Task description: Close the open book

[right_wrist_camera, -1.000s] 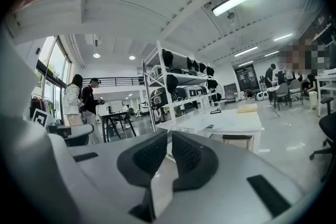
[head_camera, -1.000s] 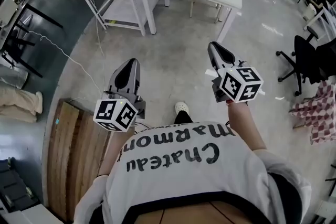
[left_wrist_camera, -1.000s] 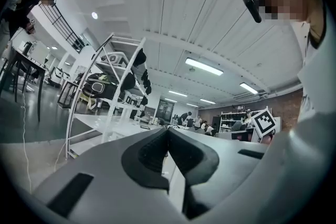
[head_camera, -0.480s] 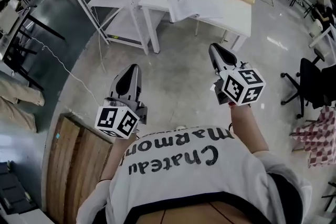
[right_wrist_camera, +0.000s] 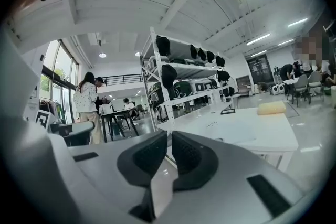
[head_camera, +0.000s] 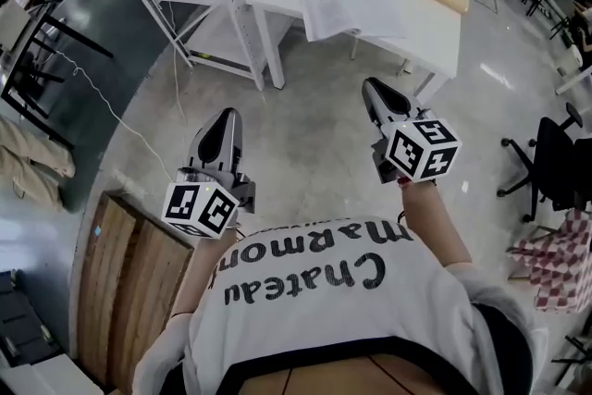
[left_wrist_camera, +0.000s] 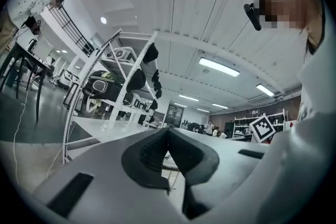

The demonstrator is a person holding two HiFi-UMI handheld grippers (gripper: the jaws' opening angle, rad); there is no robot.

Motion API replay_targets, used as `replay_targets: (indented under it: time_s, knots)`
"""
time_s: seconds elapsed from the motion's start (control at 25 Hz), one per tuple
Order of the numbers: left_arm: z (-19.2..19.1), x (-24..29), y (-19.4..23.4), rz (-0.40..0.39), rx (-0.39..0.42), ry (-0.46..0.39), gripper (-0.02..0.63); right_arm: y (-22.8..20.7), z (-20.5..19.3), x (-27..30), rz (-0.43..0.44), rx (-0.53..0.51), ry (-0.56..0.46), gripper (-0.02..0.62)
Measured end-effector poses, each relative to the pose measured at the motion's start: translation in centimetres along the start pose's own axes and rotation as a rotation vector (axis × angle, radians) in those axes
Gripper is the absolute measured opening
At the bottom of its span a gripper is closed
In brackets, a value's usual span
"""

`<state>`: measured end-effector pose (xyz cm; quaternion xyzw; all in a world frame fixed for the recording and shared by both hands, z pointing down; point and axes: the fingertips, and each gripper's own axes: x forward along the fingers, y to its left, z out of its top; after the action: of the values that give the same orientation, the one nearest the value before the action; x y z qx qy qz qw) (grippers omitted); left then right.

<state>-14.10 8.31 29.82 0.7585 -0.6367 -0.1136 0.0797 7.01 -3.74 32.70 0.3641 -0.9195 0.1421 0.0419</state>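
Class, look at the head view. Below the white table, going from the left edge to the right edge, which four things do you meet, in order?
wooden board → left gripper → right gripper → black office chair

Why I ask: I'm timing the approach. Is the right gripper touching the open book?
Apart. The head view shows the right gripper over bare floor, short of the white table where the open book lies.

The white table [head_camera: 435, 23] and open book [head_camera: 347, 11] have come closer, it seems.
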Motion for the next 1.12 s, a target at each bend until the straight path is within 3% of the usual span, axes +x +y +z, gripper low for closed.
replay_targets:
  time_s: [0.4, 0.68, 1.12]
  knots:
    - [-2.6, 2.2, 0.9, -0.002, -0.039, 0.049, 0.023, -1.9, -2.3, 1.4, -0.009, 0.092, 0.034, 0.045]
    - [-4.0, 6.0, 2.3, -0.063, -0.059, 0.081, 0.023, -3.7, -3.7, 3.8, -0.035, 0.140, 0.060, 0.046]
    - [0.9, 14.9, 7.6, -0.146, -0.014, 0.060, 0.023, -6.2, 1.0, 12.6, -0.071, 0.223, -0.009, 0.046]
